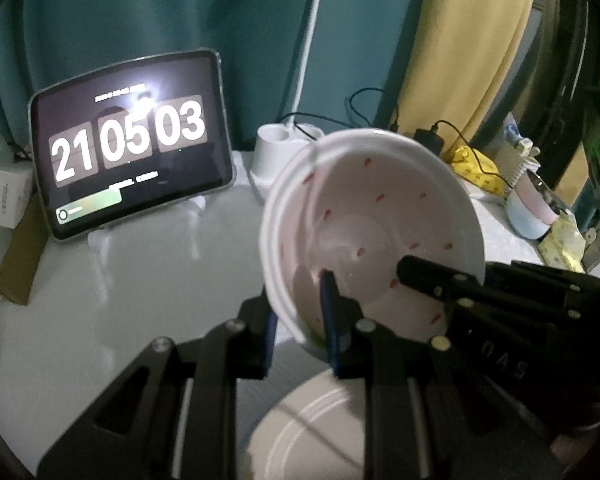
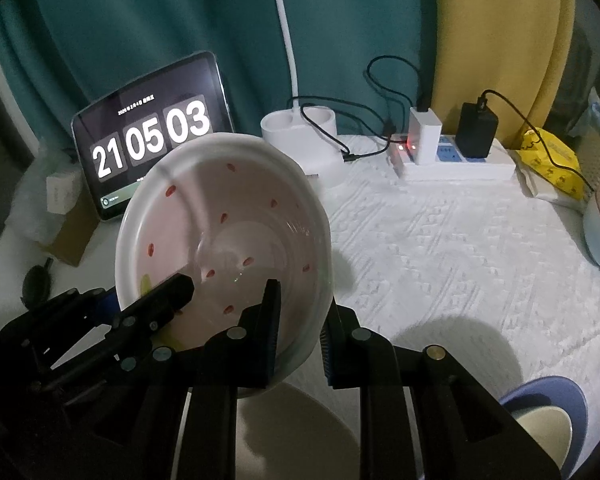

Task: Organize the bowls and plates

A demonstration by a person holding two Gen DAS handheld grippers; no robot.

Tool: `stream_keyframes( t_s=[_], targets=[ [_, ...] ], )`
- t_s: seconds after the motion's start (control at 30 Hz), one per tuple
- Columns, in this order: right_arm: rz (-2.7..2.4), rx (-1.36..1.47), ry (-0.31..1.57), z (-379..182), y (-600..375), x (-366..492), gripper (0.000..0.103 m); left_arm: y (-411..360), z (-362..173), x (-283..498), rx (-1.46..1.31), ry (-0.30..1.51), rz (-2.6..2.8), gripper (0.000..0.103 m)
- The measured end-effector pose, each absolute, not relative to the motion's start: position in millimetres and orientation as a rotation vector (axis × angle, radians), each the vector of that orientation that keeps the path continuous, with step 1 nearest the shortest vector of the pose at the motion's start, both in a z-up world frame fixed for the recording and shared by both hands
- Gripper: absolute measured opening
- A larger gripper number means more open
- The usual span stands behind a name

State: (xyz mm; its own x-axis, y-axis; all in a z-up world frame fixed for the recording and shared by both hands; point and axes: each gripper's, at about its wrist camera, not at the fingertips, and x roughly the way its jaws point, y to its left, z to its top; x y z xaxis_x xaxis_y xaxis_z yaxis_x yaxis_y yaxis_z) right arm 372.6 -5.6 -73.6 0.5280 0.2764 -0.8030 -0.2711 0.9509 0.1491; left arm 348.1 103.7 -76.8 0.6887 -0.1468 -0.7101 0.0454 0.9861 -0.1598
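Counting one white bowl [image 1: 374,224] with red specks, tilted up off the tabletop [image 1: 140,280]; I have my left gripper [image 1: 300,332] and right gripper [image 2: 300,334] each pinched onto its rim. One plate [image 1: 300,432] lies below. One tablet [image 2: 152,136] reads "21 05 03"; the right gripper's body shows "DAS".

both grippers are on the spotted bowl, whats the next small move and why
Probably lower the spotted bowl straight down onto the white plate below it. The left gripper and right gripper each pinch its rim on opposite sides, the bowl hangs tilted in the air, and the plate lies directly underneath, so levelling and setting it down looks like the natural step.
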Motion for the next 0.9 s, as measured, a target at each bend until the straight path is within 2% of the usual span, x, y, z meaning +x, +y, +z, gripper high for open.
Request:
stream_keyframes(
  t_s=[0.9],
  targets=[
    [0.29, 0.068, 0.883, -46, -81, 318, 0.019, 28, -50, 301, -0.042, 0.747, -0.153, 0.02]
  ],
)
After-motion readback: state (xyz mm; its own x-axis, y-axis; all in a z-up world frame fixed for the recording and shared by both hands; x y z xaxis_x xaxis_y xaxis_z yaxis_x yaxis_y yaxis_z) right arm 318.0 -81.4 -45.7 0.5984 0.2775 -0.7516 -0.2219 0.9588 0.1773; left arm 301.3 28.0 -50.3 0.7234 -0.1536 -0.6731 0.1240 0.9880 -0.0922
